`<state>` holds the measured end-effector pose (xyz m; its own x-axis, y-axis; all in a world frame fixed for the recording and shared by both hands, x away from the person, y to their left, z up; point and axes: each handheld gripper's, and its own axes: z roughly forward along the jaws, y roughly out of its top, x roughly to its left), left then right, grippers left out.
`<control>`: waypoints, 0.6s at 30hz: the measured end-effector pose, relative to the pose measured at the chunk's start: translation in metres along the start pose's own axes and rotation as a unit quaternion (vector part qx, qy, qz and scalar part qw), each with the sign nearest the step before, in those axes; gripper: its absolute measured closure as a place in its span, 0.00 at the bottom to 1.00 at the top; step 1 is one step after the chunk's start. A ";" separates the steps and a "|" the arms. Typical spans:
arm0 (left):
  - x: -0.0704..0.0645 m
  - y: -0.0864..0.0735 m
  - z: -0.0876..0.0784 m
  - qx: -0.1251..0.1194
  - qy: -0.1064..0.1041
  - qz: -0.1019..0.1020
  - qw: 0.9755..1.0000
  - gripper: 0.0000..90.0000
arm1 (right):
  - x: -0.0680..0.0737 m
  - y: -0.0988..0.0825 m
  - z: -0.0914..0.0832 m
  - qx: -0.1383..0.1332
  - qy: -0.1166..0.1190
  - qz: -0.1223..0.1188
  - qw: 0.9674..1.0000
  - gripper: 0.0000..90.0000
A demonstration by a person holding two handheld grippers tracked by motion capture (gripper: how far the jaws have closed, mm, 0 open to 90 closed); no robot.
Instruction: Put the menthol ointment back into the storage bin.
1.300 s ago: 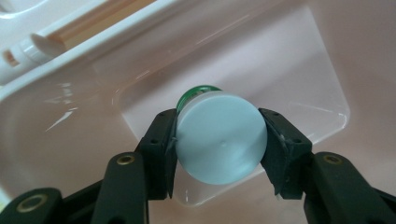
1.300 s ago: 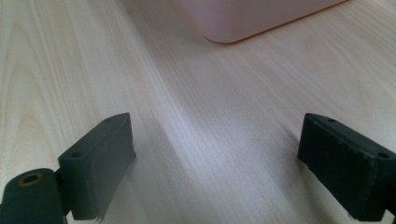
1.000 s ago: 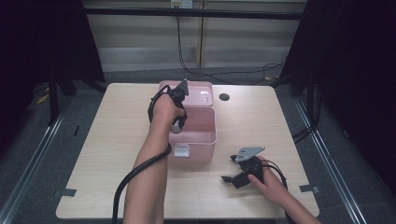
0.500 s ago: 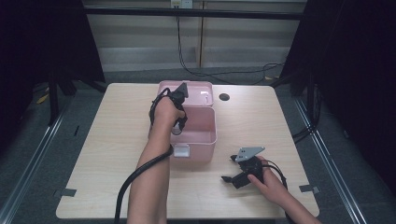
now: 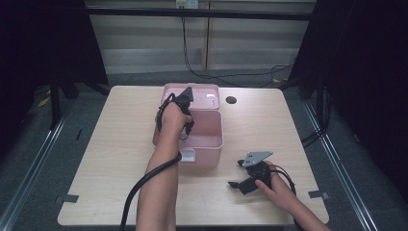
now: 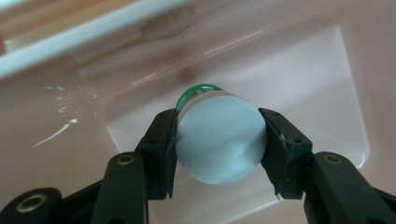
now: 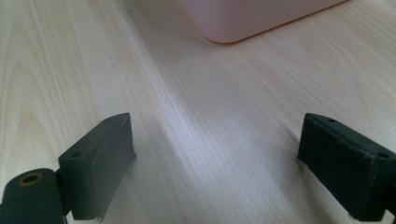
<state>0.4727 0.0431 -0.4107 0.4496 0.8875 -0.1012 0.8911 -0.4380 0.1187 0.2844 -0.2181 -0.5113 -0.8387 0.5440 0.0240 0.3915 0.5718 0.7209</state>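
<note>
Hidden: bottle (image 6: pixel 219 135) body — just its white base faced the camera.
Axis: pointed into the pink box (image 5: pixel 211 144).
Left tongs (image 6: pixel 219 140): pinching the bottle.
Right tongs (image 7: pixel 217 163): spread — over bare bench (image 7: pixel 224 121).

wooden table (image 5: pixel 110 159) with a dark round hole (image 5: pixel 231 100) near its far edge

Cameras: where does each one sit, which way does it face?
High view: above the person's side, looking forward and down on the table; both forearms enter from below.
Left gripper view: on the left gripper, looking into the pink box; its jaws clamp a white bottle.
Right gripper view: on the right gripper, low over the wood, jaws apart.
Shared: the pink box appears in all three.
</note>
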 end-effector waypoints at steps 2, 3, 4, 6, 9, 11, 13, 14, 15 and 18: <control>0.000 0.000 0.002 -0.001 0.001 -0.001 1.000 0.55 | 0.000 0.000 0.000 0.000 0.000 0.000 1.000 0.11; 0.000 0.000 0.002 -0.001 0.002 0.000 1.000 0.55 | 0.000 0.000 0.000 0.000 0.000 0.000 1.000 0.11; 0.000 0.000 0.003 -0.002 0.001 0.000 1.000 0.55 | 0.000 0.000 0.000 0.000 0.000 0.000 1.000 0.11; 0.000 0.000 0.004 -0.005 0.004 -0.001 1.000 0.55 | 0.000 0.000 0.000 0.000 0.000 0.000 1.000 0.11; 0.000 0.001 0.005 -0.006 0.004 0.001 1.000 0.55 | 0.000 0.000 0.000 0.000 0.000 0.000 1.000 0.11; -0.001 0.001 0.005 -0.011 0.005 -0.006 1.000 0.55 | 0.000 0.000 0.000 0.000 0.000 0.000 1.000 0.11; -0.001 0.001 0.005 -0.011 0.006 -0.002 1.000 0.55 | 0.000 0.000 0.000 0.000 0.000 0.000 1.000 0.11; -0.001 0.001 0.005 -0.010 0.005 0.004 1.000 0.55 | 0.000 0.000 0.000 0.000 0.000 0.000 1.000 0.11; -0.002 0.001 0.006 -0.011 0.006 -0.001 1.000 0.55 | 0.000 0.000 0.000 0.000 0.000 0.000 1.000 0.11; -0.002 0.001 0.008 -0.012 0.003 0.000 1.000 0.55 | 0.000 0.000 0.000 0.000 0.000 0.000 1.000 0.11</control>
<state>0.4730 0.0395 -0.4183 0.4493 0.8883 -0.0957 0.8893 -0.4344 0.1431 0.2844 -0.2181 -0.5113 -0.8389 0.5438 0.0241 0.3914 0.5718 0.7210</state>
